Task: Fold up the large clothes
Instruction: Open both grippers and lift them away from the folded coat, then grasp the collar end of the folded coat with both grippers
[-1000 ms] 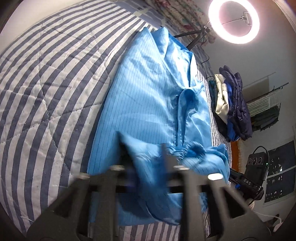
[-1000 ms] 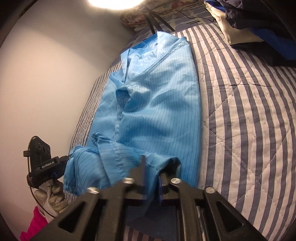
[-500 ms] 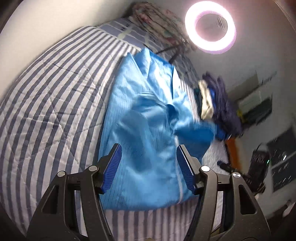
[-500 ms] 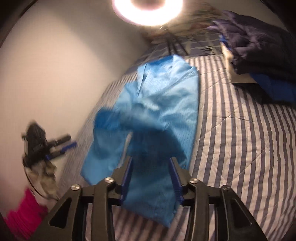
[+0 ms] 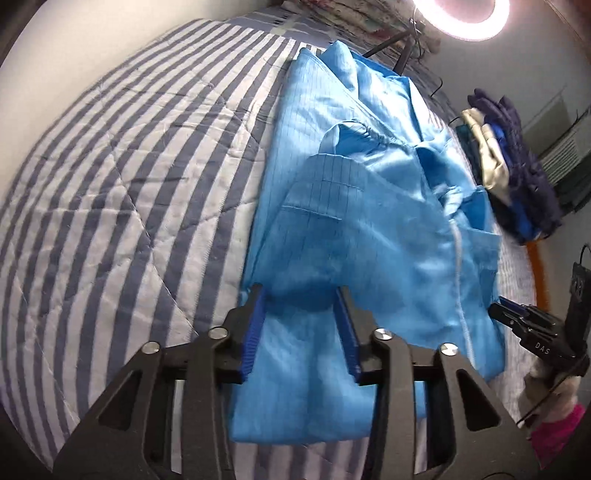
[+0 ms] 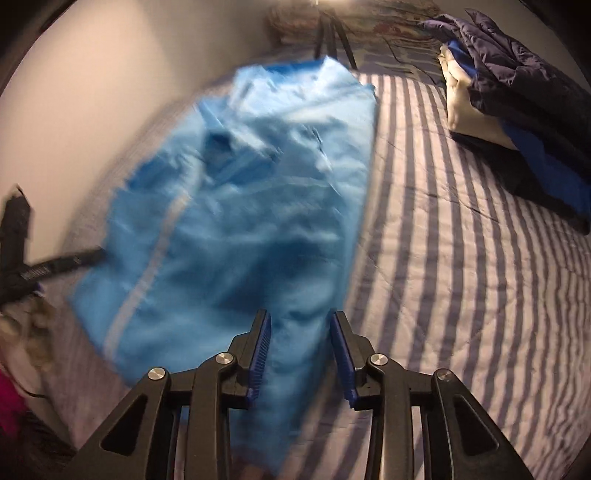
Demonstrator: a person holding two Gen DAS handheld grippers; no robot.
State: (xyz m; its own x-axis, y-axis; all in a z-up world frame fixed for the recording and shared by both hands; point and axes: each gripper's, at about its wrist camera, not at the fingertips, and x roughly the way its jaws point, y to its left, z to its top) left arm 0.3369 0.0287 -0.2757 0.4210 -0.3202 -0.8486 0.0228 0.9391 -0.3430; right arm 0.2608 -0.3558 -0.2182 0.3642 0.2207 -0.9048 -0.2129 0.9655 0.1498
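A large light-blue pinstriped garment (image 5: pixel 369 221) lies lengthwise on the striped bed, with a sleeve folded over its body and its cuff near the collar. It also shows, blurred, in the right wrist view (image 6: pixel 251 192). My left gripper (image 5: pixel 301 295) is open and empty, hovering over the garment's near hem. My right gripper (image 6: pixel 300 319) is open and empty, over the garment's near right edge. The other gripper (image 5: pixel 535 332) shows at the right of the left wrist view.
The blue-and-white striped quilt (image 5: pixel 110 184) covers the bed. A pile of folded dark clothes (image 6: pixel 517 110) sits at the far right of the bed. A ring light (image 5: pixel 465 18) on a tripod stands beyond the bed's far end. A wall (image 6: pixel 92 92) runs along the left.
Both grippers have let go of the sleeve and opened. The sleeve now lies across the garment's body. Both grippers have pulled back toward the near hem.
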